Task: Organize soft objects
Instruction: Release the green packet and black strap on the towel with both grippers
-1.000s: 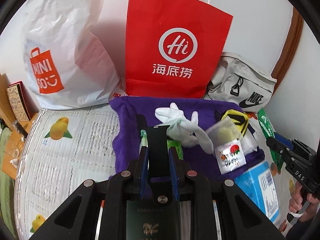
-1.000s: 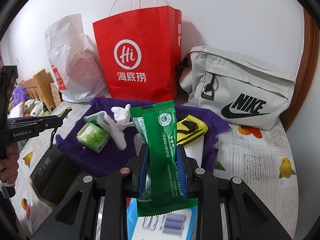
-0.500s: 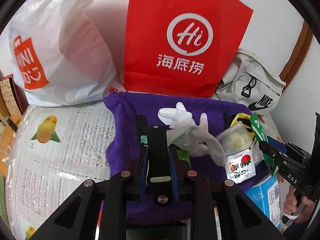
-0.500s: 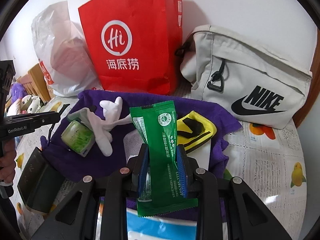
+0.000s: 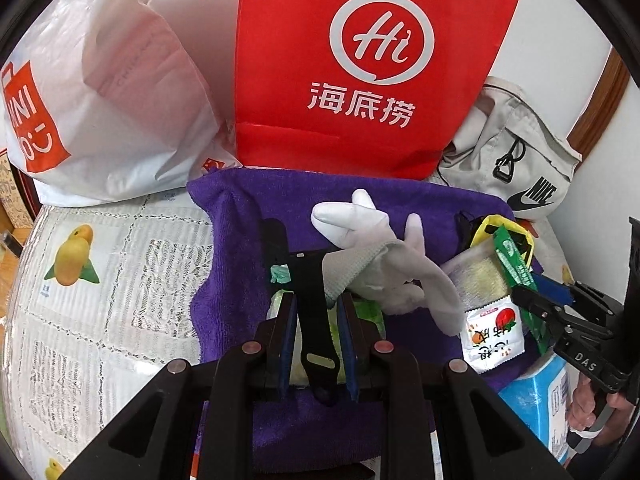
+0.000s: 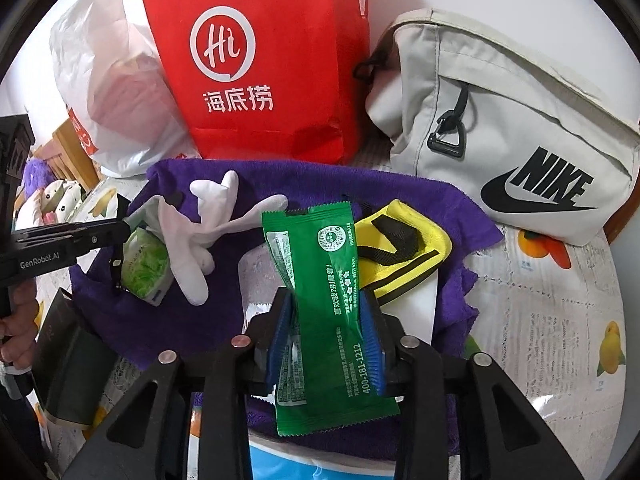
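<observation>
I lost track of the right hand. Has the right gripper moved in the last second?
Yes. The right gripper, shut on the green packet, has moved forward: the red paper bag and the grey Nike bag now loom larger.

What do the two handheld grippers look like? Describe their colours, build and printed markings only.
Both are matte black plastic with angular, cut-out frames and round silver-pink bolt heads. The left gripper and the right gripper each have two fingers lined with ribbed blue pads. Seen from the side, the left one bears white "GenRobot.AI" lettering, the right one "DAS". Bare hands grip the handles; no sleeves or cables are visible.
</observation>
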`<state>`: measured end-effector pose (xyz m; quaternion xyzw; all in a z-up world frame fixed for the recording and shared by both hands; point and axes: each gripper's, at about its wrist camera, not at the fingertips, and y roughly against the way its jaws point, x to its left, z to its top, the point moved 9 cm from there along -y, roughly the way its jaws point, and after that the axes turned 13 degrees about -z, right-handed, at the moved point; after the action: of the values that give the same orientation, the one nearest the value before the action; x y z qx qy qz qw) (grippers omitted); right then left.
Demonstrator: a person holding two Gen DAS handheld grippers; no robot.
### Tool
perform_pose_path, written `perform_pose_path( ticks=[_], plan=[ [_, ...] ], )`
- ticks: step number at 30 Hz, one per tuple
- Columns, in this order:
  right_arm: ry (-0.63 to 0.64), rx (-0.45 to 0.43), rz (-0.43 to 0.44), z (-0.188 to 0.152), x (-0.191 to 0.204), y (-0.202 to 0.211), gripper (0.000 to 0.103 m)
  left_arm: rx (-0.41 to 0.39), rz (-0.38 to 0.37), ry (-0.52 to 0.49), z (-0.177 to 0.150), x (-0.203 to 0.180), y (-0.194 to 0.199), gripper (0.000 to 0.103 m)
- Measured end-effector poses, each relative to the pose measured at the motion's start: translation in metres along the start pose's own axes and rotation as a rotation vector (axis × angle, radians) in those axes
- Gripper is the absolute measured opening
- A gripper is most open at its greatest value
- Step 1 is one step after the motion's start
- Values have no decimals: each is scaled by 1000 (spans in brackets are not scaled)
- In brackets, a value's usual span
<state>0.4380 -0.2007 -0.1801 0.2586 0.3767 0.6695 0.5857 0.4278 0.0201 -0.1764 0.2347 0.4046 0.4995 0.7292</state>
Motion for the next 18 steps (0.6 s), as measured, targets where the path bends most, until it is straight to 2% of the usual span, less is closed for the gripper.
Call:
perform_pose_path(
  ticks=[2, 3, 4, 6, 9, 18],
  plan=[
    [-2, 1, -1, 0, -1, 1, 45, -1, 0, 1, 0, 0, 2, 20],
    [-4, -3, -5, 0, -2, 2, 49, -3, 0, 0, 0, 0, 3, 24],
    [-5, -6, -7, 0, -2, 4, 52, -3, 12, 3, 0, 2, 5, 34],
    [-12, -13, -11, 1, -4, 8, 58, -12, 21, 3, 0, 3, 11, 43],
    [-26, -36, -20, 2, -7, 20, 63, -22, 26, 2, 0, 2, 21, 43],
    [-77, -85, -46, -4, -14, 61, 75, -53, 49, -21, -12, -9, 60, 56]
  ],
)
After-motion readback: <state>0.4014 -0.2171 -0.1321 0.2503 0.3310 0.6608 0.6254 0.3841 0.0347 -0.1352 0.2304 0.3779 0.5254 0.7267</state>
